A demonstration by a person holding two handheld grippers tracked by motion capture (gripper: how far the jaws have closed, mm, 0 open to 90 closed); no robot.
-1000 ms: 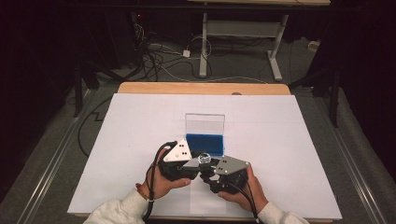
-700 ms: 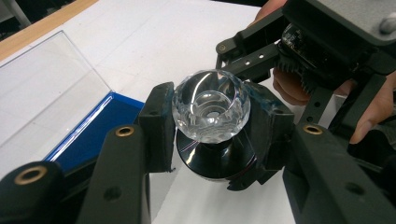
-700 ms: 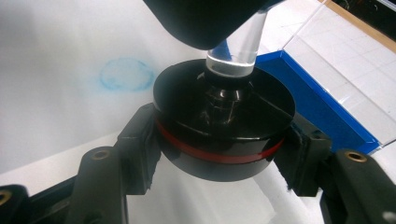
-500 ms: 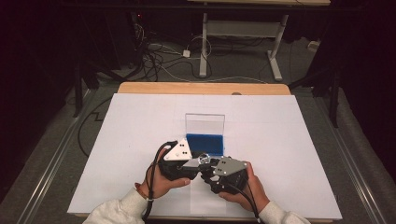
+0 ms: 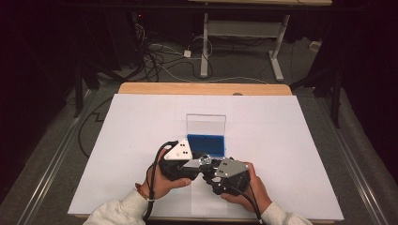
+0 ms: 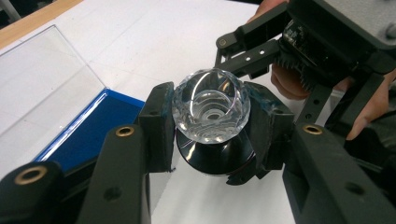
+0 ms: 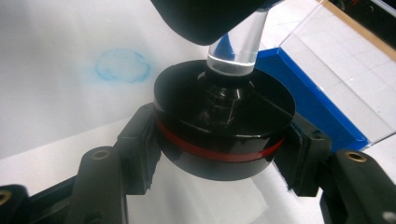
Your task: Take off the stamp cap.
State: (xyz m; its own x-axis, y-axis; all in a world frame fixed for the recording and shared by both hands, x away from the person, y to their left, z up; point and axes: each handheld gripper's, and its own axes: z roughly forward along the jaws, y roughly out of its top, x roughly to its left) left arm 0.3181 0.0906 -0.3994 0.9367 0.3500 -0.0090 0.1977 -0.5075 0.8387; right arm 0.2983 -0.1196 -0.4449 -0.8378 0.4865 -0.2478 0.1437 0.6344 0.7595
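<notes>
The white table (image 5: 141, 140) bears an open box (image 5: 206, 143) with a blue tray and an upright clear lid, standing just beyond the two hands at the near edge. Both grippers meet just in front of it, holding one thing between them above the table: a trophy-like piece made of a black base (image 7: 224, 126) with a red band round it and a clear faceted crystal (image 6: 211, 112) on a short clear stem. The right gripper (image 7: 219, 158) is clamped on the base, its pads pressing the rim from either side; the left gripper (image 6: 210, 135) is closed around the crystal, pads against its cut faces. The base looks stiff and fairly dense, probably plastic or lacquered metal, with a straight round wall that gives flat pads only narrow lines of contact, so it could turn in the grip. The crystal is likely glass: hard, slick, heavy for its bulk, and apt to chip at a facet edge if squeezed hard or knocked on the lid. Its rounded faces offer poor purchase, so a hold at the widest girth, as now, seems safest. The stem joint looks like the weak spot; twisting or pulling there should be gentle and straight along the axis.
</notes>
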